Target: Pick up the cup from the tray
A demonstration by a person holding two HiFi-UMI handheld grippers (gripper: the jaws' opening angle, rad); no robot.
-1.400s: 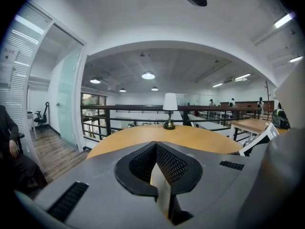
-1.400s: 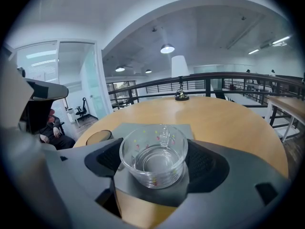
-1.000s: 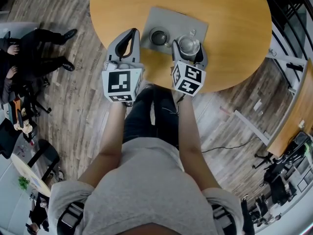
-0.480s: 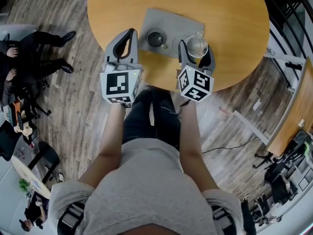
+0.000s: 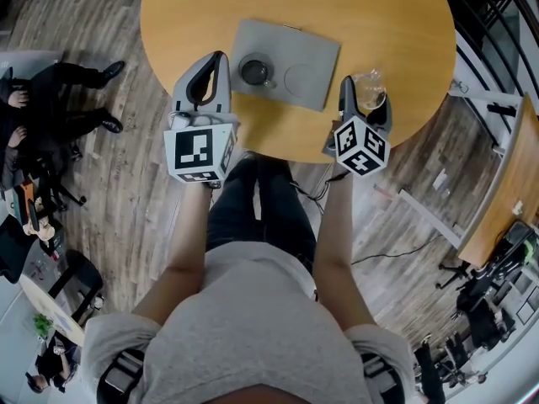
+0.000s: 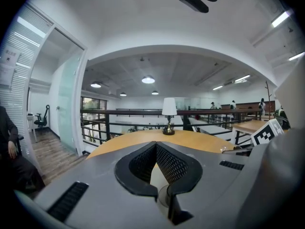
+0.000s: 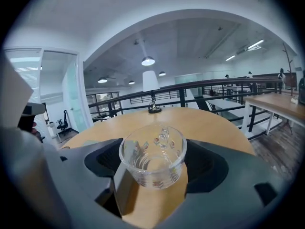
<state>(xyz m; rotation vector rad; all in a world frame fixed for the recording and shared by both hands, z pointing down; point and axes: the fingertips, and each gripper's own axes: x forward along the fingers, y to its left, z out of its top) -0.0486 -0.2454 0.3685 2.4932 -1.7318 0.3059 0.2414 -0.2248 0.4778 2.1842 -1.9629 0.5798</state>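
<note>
A grey tray [image 5: 316, 45] lies on the round wooden table [image 5: 379, 15]. A dark cup [image 5: 254, 71] stands on the tray's left side, and a round empty recess [image 5: 300, 79] shows on its right side. My right gripper [image 5: 367, 101] is shut on a clear glass cup [image 5: 370, 87], held off the tray near the table's right edge. In the right gripper view the glass cup [image 7: 152, 157] sits upright between the jaws of the right gripper [image 7: 153, 165]. My left gripper [image 5: 218, 62] hovers left of the tray, shut and holding nothing; the left gripper [image 6: 155, 147] shows its pads meeting.
A small table lamp [image 6: 167, 116] stands at the table's far side, the lamp [image 7: 152, 95] also showing in the right gripper view. A seated person [image 5: 50, 99] is on the floor side at left. A black railing [image 6: 119, 113] runs behind the table. Another wooden table [image 5: 505, 183] stands at right.
My right gripper has carried the glass cup off the tray and to the right, leaving the tray's right recess bare. The left gripper has stayed beside the tray, shut.
</note>
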